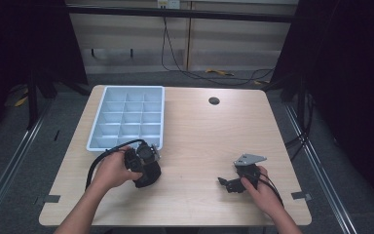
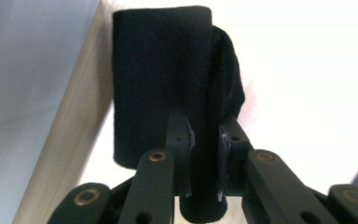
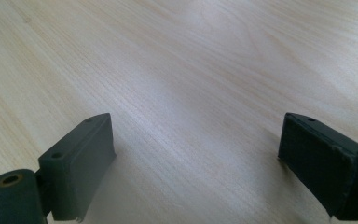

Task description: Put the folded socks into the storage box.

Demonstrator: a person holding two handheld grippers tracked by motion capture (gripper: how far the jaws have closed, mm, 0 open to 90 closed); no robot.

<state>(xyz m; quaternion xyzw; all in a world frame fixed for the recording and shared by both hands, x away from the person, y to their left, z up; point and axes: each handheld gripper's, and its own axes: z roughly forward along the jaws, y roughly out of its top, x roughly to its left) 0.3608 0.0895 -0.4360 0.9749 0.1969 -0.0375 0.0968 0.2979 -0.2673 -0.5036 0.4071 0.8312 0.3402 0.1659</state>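
Black folded cloth is pinched between the nearly closed jaws of the left gripper, near the front-left part of the table, just in front of the grey compartment tray that is set at the back-left corner. Toward the front-right edge, the right gripper is held with its jaws wide apart over bare, pale wood grain. A round cable hole is seen near the back edge. Cables are trailed across the grey floor behind. The tray's contents cannot be made out.
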